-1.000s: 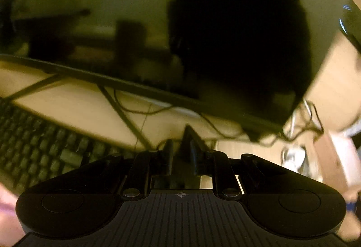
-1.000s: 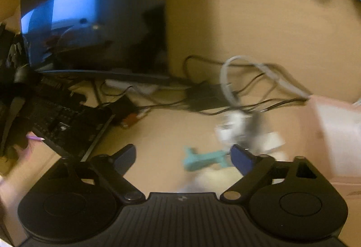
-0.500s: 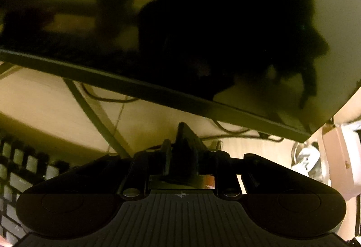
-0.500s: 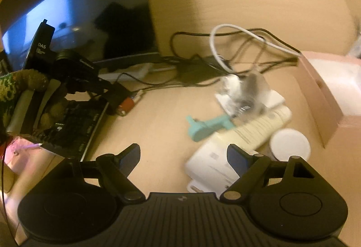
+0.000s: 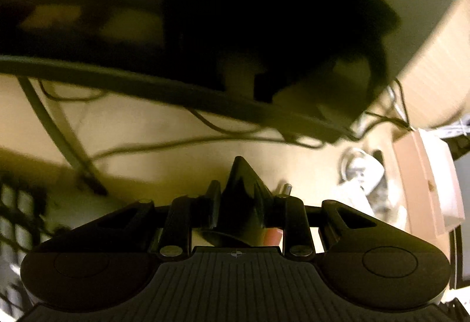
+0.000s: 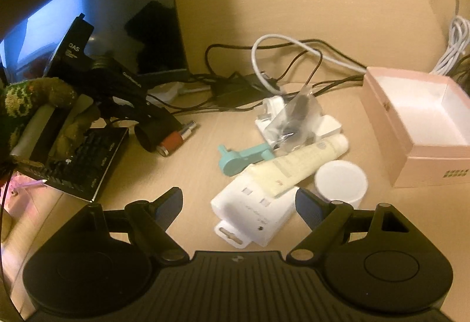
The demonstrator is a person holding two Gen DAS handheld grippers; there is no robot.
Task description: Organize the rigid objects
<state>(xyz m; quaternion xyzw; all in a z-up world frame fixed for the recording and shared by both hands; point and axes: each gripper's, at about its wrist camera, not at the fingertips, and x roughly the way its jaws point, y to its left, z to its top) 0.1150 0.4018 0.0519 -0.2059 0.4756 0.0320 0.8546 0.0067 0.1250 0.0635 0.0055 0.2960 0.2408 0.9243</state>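
- My left gripper [image 5: 236, 195] sits low in the centre of its own view, fingers close together. The jaws are opening with a black piece [image 5: 241, 172] between them. It is dark on dark, so I cannot tell whether the pads press on it.
- A red-and-silver tube [image 6: 176, 138] lies on the desk [image 6: 188, 175] just beside that black piece, left of centre in the right view.
- My right gripper [image 6: 238, 194] has its blue-padded fingers spread wide and grips nothing. A white adapter block [image 6: 249, 213] lies on the desk between them.
- A cream tube [image 6: 308, 157] leans across the block, with a white round jar [image 6: 340, 181] at its right.
- A teal tool [image 6: 241, 157] and a clear bag [image 6: 296, 119] lie above, mid-frame.
- The open pink box [image 6: 382, 122] stands at the right edge.
- A keyboard [image 6: 79, 163] and monitor [image 6: 117, 13] fill the left side.
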